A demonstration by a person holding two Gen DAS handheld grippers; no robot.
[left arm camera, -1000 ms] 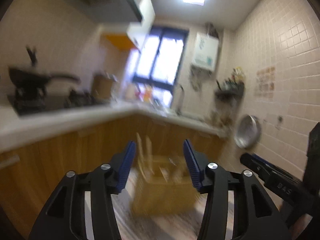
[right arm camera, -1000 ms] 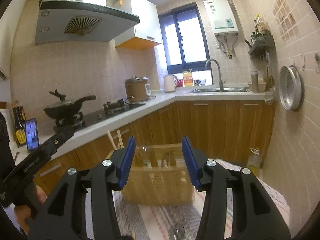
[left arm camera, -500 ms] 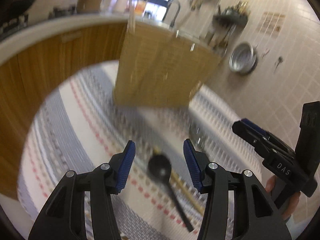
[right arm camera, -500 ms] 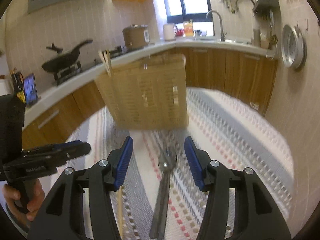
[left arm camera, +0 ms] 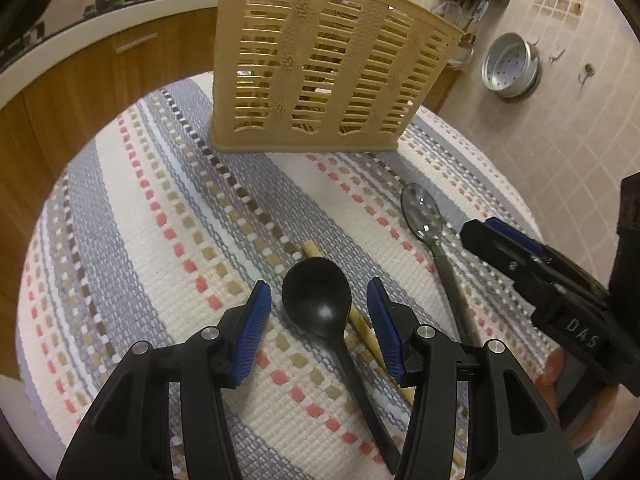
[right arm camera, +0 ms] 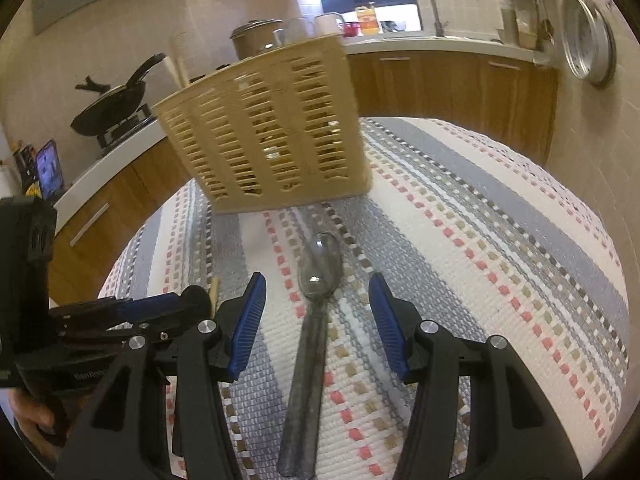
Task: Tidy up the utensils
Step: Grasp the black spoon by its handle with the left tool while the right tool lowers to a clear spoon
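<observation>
Two grippers: both spread wide, neither grasping anything, low over the striped woven cloth (left arm camera: pixel 132 216).
Left gripper (left arm camera: pixel 318 320): blue-padded fingers (left arm camera: pixel 252 334) released, straddling the bowl of the black plastic spoon (left arm camera: pixel 320 312).
Black spoon: flat on the cloth, handle running back under the gripper.
Pale wooden chopsticks (left arm camera: pixel 362 326): just right of the black spoon, partly under it.
Grey translucent spoon (right arm camera: pixel 310 344): further right, flat on the cloth, bowl toward the basket.
Right gripper (right arm camera: pixel 316 318): fingers apart, either side of the grey spoon's neck.
Beige slotted plastic utensil basket (left arm camera: pixel 320 68): upright at the cloth's far side, well apart from the spoons.
</observation>
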